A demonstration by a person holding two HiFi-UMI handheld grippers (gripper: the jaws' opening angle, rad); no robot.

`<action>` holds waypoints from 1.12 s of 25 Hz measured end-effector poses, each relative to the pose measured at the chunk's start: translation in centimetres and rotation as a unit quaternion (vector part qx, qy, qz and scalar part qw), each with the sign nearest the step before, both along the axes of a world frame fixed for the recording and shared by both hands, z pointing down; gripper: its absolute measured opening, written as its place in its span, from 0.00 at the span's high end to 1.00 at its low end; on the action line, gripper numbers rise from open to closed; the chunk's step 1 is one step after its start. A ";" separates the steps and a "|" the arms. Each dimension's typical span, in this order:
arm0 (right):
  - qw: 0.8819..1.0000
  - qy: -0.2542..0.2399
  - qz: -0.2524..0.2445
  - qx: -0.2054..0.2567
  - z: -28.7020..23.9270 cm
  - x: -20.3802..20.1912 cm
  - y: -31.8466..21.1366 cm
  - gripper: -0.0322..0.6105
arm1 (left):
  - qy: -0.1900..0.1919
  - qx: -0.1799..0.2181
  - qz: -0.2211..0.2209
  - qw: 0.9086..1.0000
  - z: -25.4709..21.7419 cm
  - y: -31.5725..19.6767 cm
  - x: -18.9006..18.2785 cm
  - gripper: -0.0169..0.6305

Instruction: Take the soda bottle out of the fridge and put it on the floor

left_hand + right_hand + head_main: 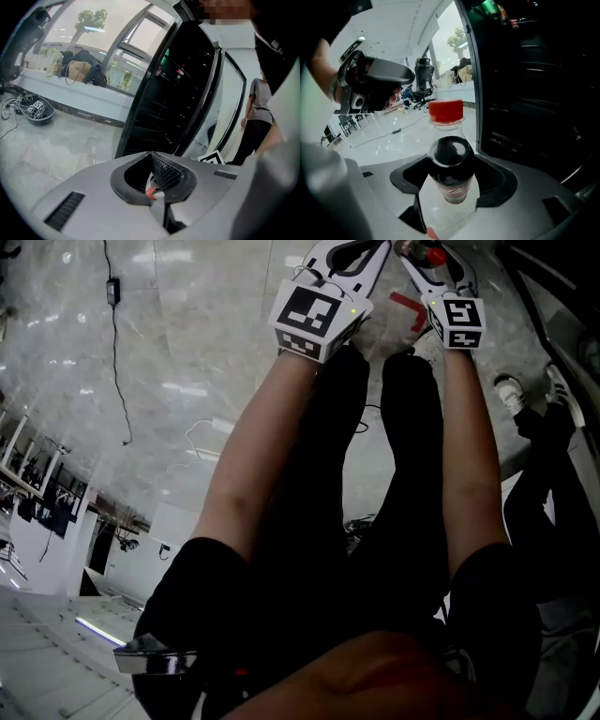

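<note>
Between the clamped jaws of the right gripper (451,180): soda bottle (449,157), held at the shoulder, long axis along the jaws, red cap (446,110) outward. It is outside the fridge (534,93), above the floor (389,138). Alongside, the left gripper (157,183): jaws together, empty.

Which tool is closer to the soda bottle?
Right. The right tool is clamped around the soda bottle, below its red cap. The left tool is off to the bottle's left side, shut on nothing and not touching it.
</note>
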State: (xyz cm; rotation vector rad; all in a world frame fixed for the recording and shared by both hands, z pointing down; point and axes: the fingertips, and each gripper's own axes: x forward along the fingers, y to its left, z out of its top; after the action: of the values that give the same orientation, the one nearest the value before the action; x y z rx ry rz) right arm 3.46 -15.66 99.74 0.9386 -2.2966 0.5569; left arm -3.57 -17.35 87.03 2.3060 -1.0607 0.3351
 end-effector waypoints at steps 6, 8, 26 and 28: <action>0.999 0.034 -0.027 -0.015 6.3 -0.3 0.6 0.46 | -0.009 -0.012 0.006 1.000 3.9 0.7 -0.6 0.97; 0.998 0.042 -0.036 -0.017 7.6 -0.6 0.7 0.46 | -0.012 -0.013 0.007 1.000 4.6 0.9 -1.0 0.97; 0.992 0.057 -0.094 -0.059 10.4 -2.9 3.0 0.46 | -0.023 -0.023 0.009 0.999 4.7 1.8 -2.5 0.97; 0.993 0.055 -0.089 -0.063 9.6 -2.7 2.8 0.46 | -0.026 -0.021 0.011 0.999 3.7 2.1 -2.5 0.97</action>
State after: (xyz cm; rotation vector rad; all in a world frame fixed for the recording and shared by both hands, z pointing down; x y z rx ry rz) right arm 0.77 -12.83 109.32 0.6792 -2.1917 0.5533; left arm -6.05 -15.20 90.75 2.2843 -1.0443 0.4233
